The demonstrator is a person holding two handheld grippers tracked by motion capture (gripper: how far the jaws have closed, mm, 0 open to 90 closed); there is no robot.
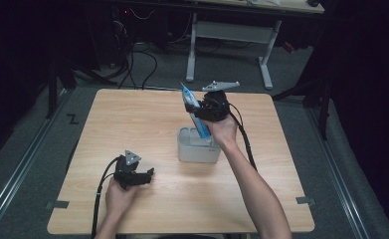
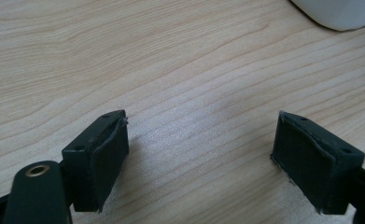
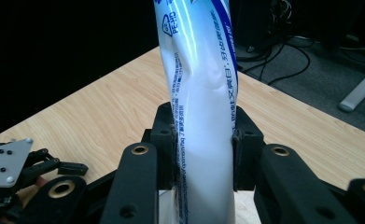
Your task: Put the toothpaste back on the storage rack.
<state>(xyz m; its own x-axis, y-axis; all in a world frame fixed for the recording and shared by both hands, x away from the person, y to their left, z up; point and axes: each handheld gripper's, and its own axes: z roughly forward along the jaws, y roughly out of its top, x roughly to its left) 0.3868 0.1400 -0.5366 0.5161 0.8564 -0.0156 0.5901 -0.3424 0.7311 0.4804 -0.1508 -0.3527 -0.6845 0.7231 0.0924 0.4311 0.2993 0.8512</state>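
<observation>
While the left gripper (image 1: 147, 175) sits low over the near-left part of the table (image 1: 132, 119), its jaws stand spread wide with nothing between them; the left gripper view shows both black pads (image 2: 106, 158) apart over bare wood grain, with a corner of the white container (image 2: 343, 11) at the top right edge. Cable from that gripper trails back past the person's left hand (image 1: 117, 196) toward the table's near edge. Moving right in the high view: white container (image 1: 198, 147) stands upright near table centre, open top, just beside the person's right hand (image 1: 224, 132). Right gripper (image 1: 198, 113) is above the container's far side, pinching a toothpaste tube (image 1: 194, 110). Tube is white and blue, tilted, upper end leaning up and to the left, lower end down at the container's mouth; can't tell if it touches the rim or inside. Right gripper view confirms the grip: both pads (image 3: 167, 135) pressed on the tube (image 3: 203, 112) from either side, tube body dented at the pinch, printed text running along its length. Left gripper (image 3: 31, 172) shows at that view's lower left, well apart.
</observation>
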